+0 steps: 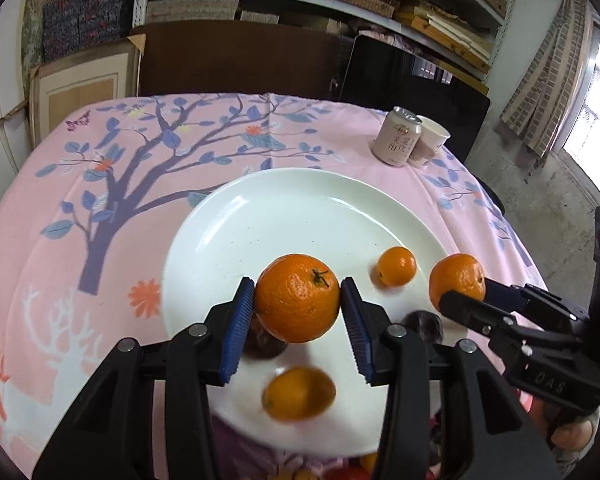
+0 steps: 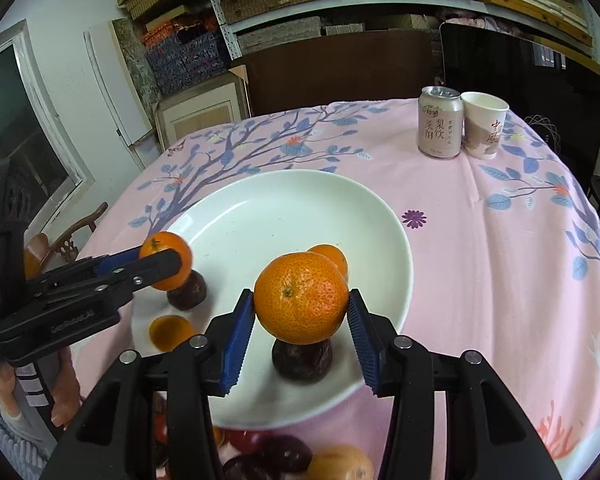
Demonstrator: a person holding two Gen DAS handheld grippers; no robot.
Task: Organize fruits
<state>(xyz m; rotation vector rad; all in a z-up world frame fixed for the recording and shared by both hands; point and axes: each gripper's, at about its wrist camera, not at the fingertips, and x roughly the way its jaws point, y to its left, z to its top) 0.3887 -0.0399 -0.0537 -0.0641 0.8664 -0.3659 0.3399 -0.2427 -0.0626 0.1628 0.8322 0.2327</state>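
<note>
Oranges are what you have in both grippers right now. Your left gripper is clamped on 1 large orange, its blue fingers pressing either side of the fruit, held above the white plate. Your right gripper is clamped on a second orange in the same way, also over the plate.

On the plate you have a small orange toward the right side, another orange fruit near the front rim, blurred in the left wrist view, and 2 dark purple fruits, 1 directly below each held orange. From the right wrist view, the second dark fruit sits just beneath your left gripper's orange.

The plate rests on the worktop, covered by a pink cloth printed with a tree. At the far right corner stand a can and a paper cup, just beside each other and well apart from the plate. More fruits lie at the near edge, below the plate, partly hidden by your gripper.
</note>
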